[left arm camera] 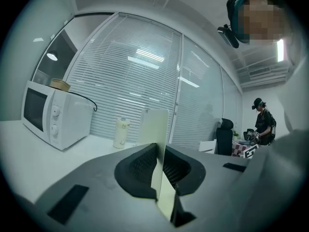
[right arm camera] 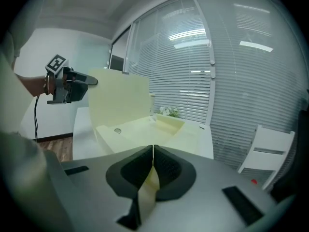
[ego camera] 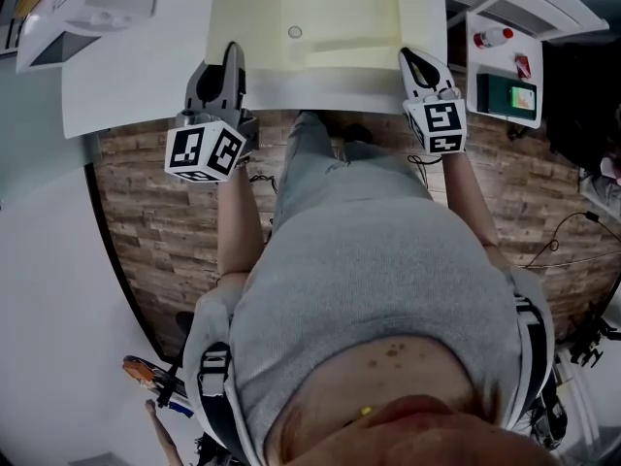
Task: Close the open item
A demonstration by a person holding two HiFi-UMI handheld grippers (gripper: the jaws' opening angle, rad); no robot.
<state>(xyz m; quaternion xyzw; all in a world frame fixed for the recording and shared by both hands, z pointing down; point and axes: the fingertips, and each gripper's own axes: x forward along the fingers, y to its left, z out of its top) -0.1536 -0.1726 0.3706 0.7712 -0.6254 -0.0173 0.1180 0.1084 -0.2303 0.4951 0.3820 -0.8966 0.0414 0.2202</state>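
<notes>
The left gripper (ego camera: 231,54) pinches the left flap (left arm camera: 154,124) of the yellow box (ego camera: 330,13) (this flap stands up). The right gripper (ego camera: 413,61) pinches the right flap (right arm camera: 145,192). The open box lies on the white table (ego camera: 136,85), with a microwave (left arm camera: 48,115) far behind.

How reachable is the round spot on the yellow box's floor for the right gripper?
Probably not yet: the right gripper is shut on the right flap of the yellow box and would have to let go first. Otherwise nothing stands between it and the round spot.
</notes>
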